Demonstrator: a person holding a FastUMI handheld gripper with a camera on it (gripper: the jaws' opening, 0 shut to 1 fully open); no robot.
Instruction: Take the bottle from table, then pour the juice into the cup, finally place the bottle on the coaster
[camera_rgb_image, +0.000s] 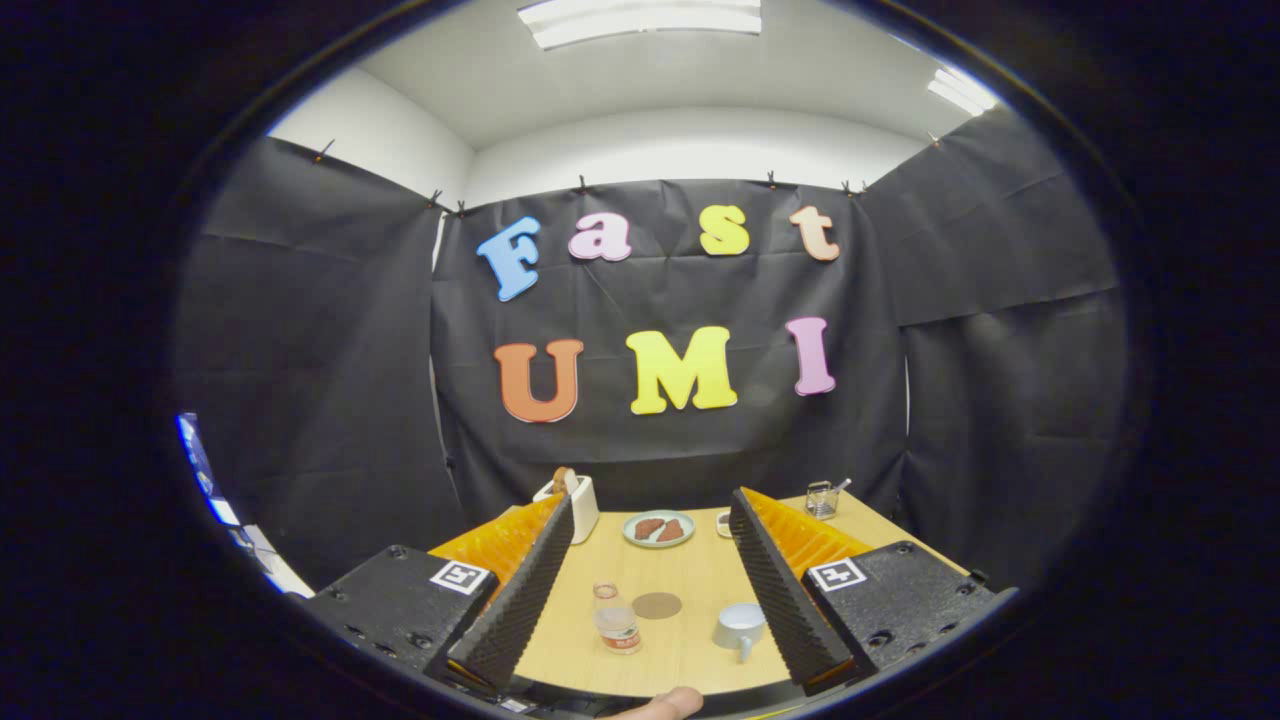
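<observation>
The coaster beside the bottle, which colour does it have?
Brown, plain; the coaster shows best in the gripper view, between the open fingers.

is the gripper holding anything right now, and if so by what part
Nothing is held. The gripper is open, with the bottle, coaster and cup standing untouched on the table between its spread fingers.

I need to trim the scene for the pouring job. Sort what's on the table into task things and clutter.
For the job:
- small clear plastic bottle, between the open gripper fingers
- round brown coaster
- pale mug-style cup

Just lying about:
- pale green plate of brown food
- white toaster-like box
- small wire basket
</observation>
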